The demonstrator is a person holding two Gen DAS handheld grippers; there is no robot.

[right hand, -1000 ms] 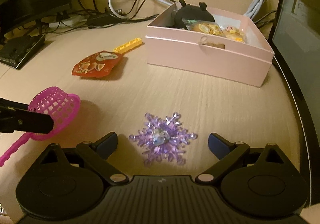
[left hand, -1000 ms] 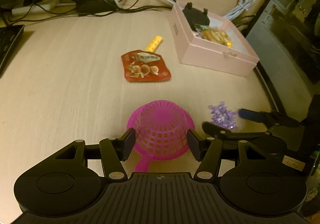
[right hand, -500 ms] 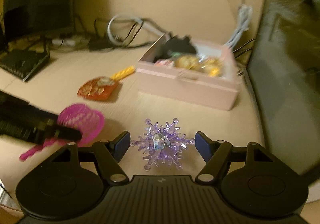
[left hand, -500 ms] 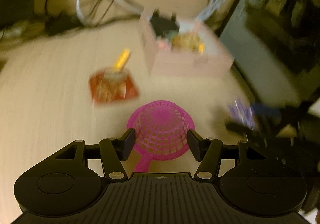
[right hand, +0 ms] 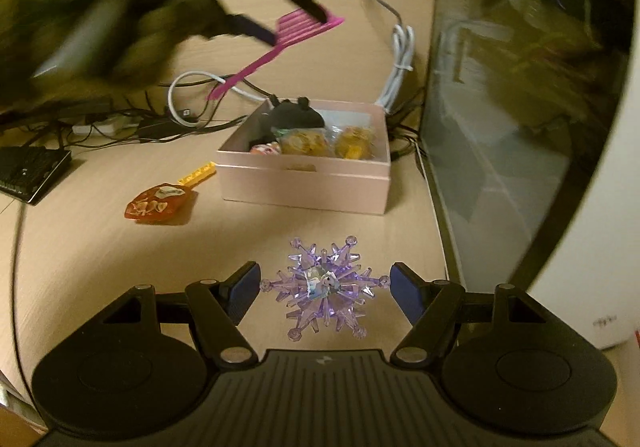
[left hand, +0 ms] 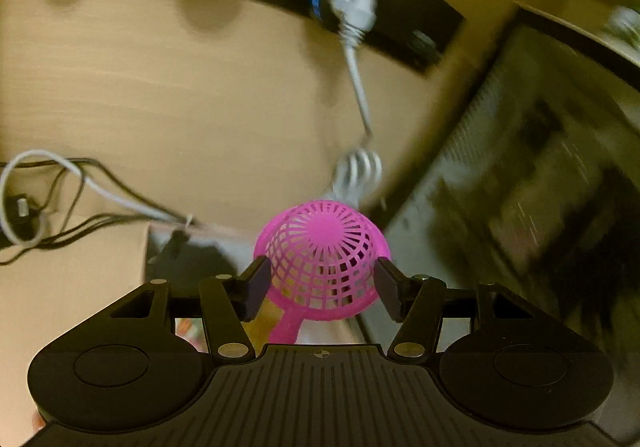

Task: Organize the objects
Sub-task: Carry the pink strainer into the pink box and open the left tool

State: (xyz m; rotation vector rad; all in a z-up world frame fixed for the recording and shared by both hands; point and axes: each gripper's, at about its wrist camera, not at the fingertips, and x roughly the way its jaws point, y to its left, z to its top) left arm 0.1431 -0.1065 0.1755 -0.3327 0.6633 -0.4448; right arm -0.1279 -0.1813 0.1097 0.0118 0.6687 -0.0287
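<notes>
A light wooden desk (right hand: pixel 100 247) lies beneath both tools. The left gripper (left hand: pixel 322 283) pinches a pink plastic mesh strainer (left hand: pixel 322 259); the right gripper (right hand: pixel 324 287) clamps a purple crystal snowflake (right hand: pixel 324 283), with an open pink cardboard box (right hand: pixel 308 179) just ahead of it.

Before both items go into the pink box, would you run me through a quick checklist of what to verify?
1. Left gripper shut on the pink strainer: ok, pads press both sides of the mesh bowl.
2. Right gripper shut on the purple snowflake: ok, its tips meet both pads and it hangs above the table.
3. Pink box open: ok.
4. Free room in the box: cannot tell; a black toy and wrapped snacks already fill much of it.
5. Strainer over the box: ok, held high above it in the right wrist view.
6. Left view sharp: not ok, blurred.
</notes>
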